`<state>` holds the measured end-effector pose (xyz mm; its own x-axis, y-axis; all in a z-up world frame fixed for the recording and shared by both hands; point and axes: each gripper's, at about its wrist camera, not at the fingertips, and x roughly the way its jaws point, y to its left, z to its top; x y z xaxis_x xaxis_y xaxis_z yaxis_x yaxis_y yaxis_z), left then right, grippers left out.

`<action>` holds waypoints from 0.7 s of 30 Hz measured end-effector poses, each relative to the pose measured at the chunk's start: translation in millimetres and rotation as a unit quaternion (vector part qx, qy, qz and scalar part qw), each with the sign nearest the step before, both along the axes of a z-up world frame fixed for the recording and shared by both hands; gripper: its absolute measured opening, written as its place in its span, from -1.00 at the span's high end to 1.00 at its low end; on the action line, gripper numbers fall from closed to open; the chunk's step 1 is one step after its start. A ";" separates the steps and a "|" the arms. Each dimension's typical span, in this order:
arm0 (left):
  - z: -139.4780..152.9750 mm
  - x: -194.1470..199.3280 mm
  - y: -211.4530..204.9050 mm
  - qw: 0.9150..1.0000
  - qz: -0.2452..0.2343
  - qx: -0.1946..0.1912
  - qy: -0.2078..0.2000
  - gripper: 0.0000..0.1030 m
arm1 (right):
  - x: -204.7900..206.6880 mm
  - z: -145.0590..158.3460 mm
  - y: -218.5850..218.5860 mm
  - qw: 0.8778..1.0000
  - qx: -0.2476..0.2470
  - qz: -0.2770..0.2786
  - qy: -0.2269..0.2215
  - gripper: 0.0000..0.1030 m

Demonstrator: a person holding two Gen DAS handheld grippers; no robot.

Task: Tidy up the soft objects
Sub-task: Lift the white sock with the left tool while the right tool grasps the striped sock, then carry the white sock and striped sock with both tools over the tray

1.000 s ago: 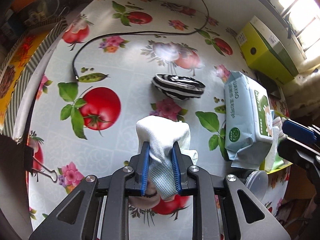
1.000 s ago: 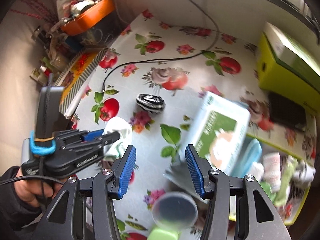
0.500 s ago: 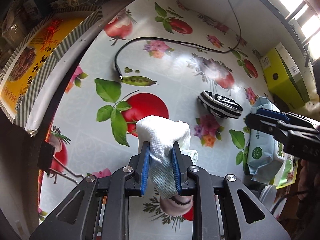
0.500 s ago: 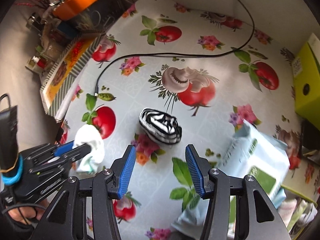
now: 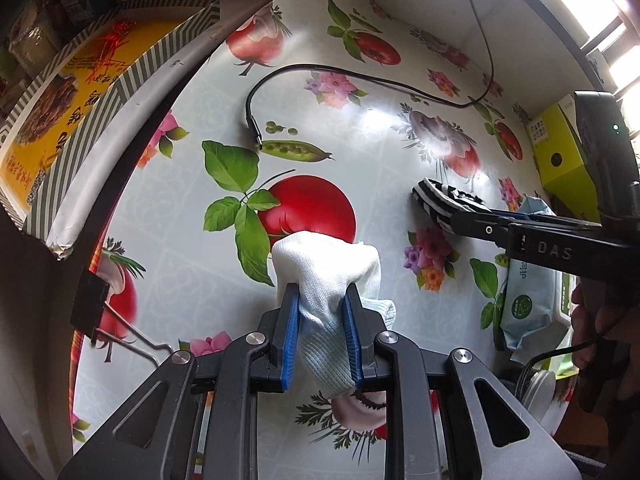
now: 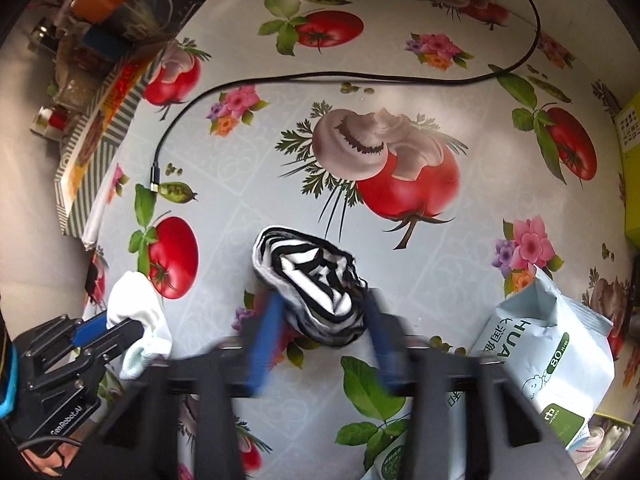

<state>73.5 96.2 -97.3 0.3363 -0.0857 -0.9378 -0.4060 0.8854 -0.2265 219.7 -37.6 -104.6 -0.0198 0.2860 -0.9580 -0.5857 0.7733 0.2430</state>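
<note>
Two rolled sock bundles: one white [image 5: 326, 268], one black-and-white striped [image 6: 312, 284]. One wet-wipes pack [image 6: 548, 360], one black cable [image 6: 320, 78], one yellow-green box [image 5: 558, 152], one binder clip [image 5: 90, 306].

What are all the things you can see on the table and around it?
White sock: one, white with pale blue end, held in the left gripper above the cloth.
Striped sock: one, black and white, rolled, on the table between the right gripper's jaws.
Tablecloth: one, pale with tomatoes, mushrooms and flowers.
Cable: one, black, curving across the far side.
Wipes pack: one, pale blue and green, at the right.
Box: one, yellow-green, far right.
Binder clip: one, black, on the left table edge.
Left gripper: black with blue pads, shut on the white sock.
Right gripper: black with blue pads, blurred; its jaws have just been closing around the striped sock.
</note>
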 end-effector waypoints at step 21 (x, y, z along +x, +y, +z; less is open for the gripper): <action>37.9 -0.3 -41.9 0.998 -0.053 0.009 -0.025 0.58 | -67.1 77.6 -67.8 0.996 0.078 -0.027 -0.034 0.72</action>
